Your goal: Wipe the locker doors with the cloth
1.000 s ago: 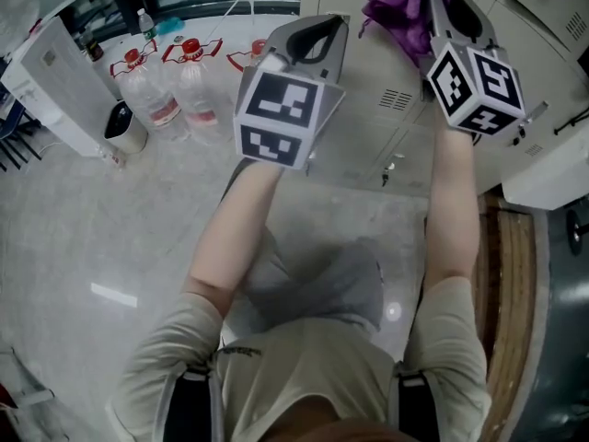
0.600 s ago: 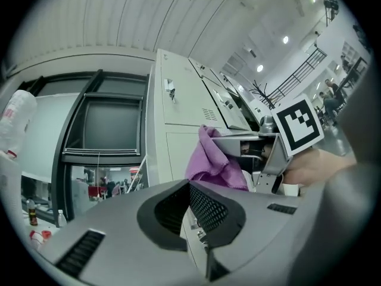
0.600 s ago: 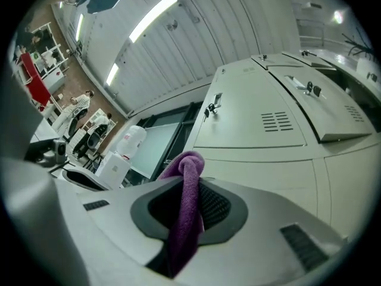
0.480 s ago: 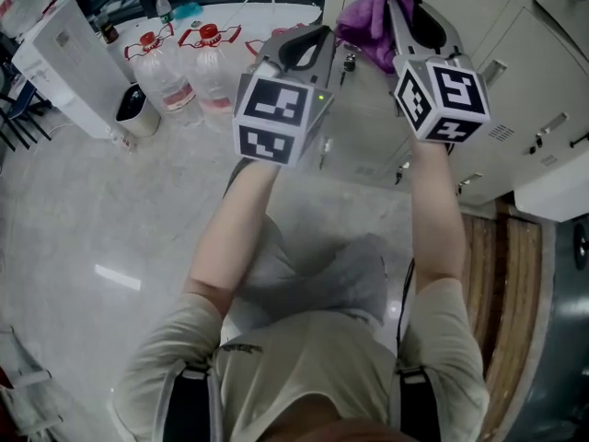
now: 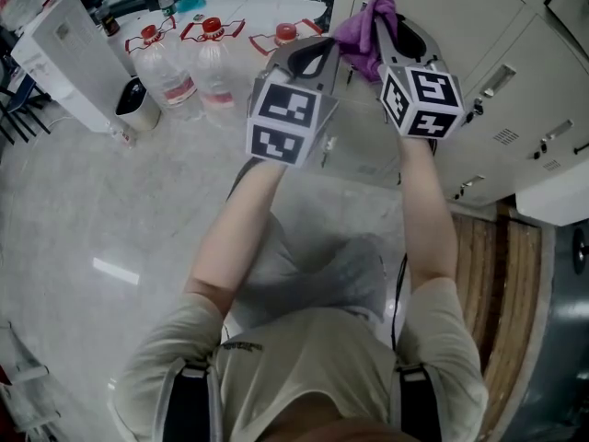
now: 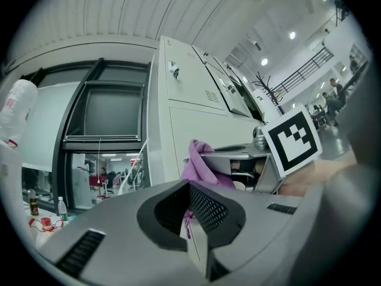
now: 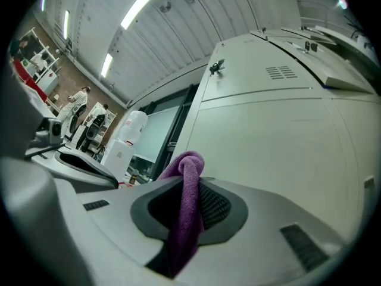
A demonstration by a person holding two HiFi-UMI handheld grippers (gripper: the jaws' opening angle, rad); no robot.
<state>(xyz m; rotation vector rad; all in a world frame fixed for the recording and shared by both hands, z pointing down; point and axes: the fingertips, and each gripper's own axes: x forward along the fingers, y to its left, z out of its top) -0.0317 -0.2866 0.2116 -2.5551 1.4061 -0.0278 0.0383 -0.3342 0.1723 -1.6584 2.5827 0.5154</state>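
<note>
A purple cloth (image 5: 361,33) is bunched in my right gripper (image 5: 379,21), which is shut on it and holds it up against the pale locker doors (image 5: 442,7). In the right gripper view the cloth (image 7: 188,183) hangs out between the jaws of the right gripper (image 7: 191,189), with a locker door (image 7: 274,130) close ahead. My left gripper (image 5: 317,49) is raised just left of the cloth, shut with nothing in it. The left gripper view shows the left gripper (image 6: 190,189), the cloth (image 6: 200,162) beside it and the locker front (image 6: 196,124).
Large water bottles (image 5: 167,74) stand on the floor at the back left, beside a white appliance (image 5: 57,67) and a small bin (image 5: 136,101). Locker handles (image 5: 490,81) stick out on the right. A wooden strip (image 5: 502,284) runs along the floor at the right.
The right gripper has carried the cloth leftward and a little lower across the locker front. The left gripper has stayed raised beside it, and the two are closer together.
</note>
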